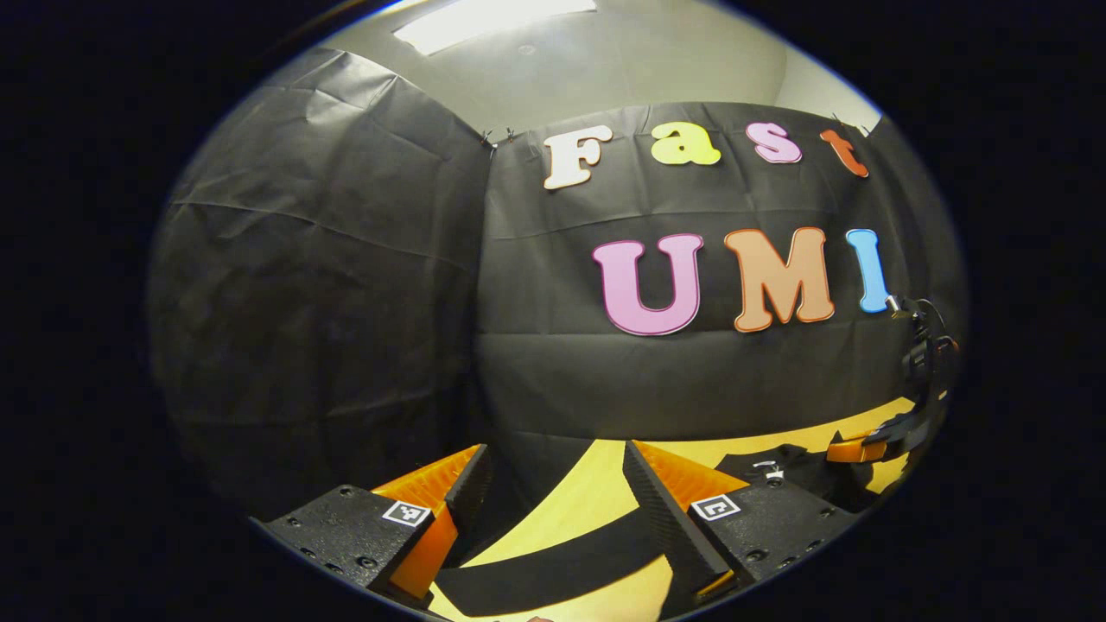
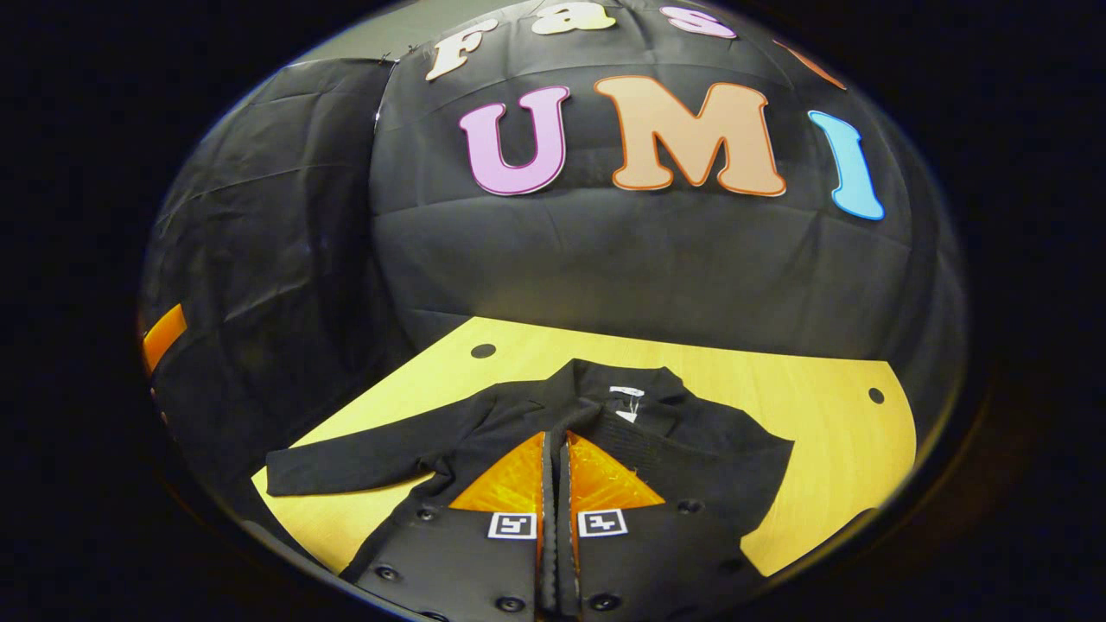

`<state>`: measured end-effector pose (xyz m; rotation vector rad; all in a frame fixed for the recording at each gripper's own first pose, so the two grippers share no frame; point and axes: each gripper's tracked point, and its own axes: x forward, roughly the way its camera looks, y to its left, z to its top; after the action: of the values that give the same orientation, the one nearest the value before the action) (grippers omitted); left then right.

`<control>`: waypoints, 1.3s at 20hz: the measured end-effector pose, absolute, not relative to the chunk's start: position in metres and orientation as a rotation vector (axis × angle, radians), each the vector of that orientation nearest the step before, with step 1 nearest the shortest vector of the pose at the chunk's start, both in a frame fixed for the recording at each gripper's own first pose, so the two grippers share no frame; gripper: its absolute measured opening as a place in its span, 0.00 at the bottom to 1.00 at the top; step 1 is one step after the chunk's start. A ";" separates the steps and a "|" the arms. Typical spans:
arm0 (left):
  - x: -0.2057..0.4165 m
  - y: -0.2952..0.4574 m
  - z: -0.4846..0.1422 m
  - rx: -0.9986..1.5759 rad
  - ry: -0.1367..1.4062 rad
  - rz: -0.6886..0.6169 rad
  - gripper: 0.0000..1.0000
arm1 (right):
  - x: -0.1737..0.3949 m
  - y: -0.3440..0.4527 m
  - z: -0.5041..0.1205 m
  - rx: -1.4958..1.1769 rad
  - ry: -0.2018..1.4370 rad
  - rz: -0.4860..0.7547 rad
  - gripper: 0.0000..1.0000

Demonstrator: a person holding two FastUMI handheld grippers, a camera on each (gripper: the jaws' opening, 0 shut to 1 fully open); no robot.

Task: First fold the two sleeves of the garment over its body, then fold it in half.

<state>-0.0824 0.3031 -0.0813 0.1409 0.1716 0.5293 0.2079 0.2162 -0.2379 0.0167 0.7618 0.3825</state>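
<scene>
A black long-sleeved garment (image 2: 691, 449) lies flat on the yellow table (image 2: 821, 406), collar (image 2: 624, 384) toward the far wall. One sleeve (image 2: 346, 471) stretches out to the left in the right gripper view. My right gripper (image 2: 556, 449) is shut, its tips down on the middle of the garment beside a ribbed fold; I cannot tell whether cloth is pinched between them. My left gripper (image 1: 553, 484) stands open above the table, and the black sleeve (image 1: 553, 570) crosses under the gap between its fingers. In the left gripper view the right gripper (image 1: 864, 445) rests low on the garment (image 1: 791, 466).
Black cloth walls close the booth behind and to the left of the table. Two small dark holes (image 2: 483, 351) (image 2: 876, 395) mark the tabletop near its far edge. Bare wood lies right of the garment. Part of the left gripper (image 2: 162, 335) shows at the far left.
</scene>
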 end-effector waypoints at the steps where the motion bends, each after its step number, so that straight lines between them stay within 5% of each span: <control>1: -0.083 0.310 -0.086 0.142 0.183 0.536 0.93 | 0.208 0.225 -0.243 0.013 0.769 0.389 0.03; 9: -0.113 0.365 -0.150 0.145 0.336 0.588 0.93 | 0.222 0.294 -0.297 -0.050 0.861 0.434 0.03; 13: -0.140 0.393 -0.209 0.131 0.479 0.627 0.94 | 0.235 0.312 -0.294 -0.085 0.807 0.409 0.99; 26: -0.199 0.407 -0.364 -0.063 0.924 0.641 0.95 | 0.234 0.286 -0.269 -0.170 0.771 0.369 0.98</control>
<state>-0.1991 0.4073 -0.3641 -0.0635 0.9244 0.6415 0.2340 0.2863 -0.2694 -0.1699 0.7706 0.3691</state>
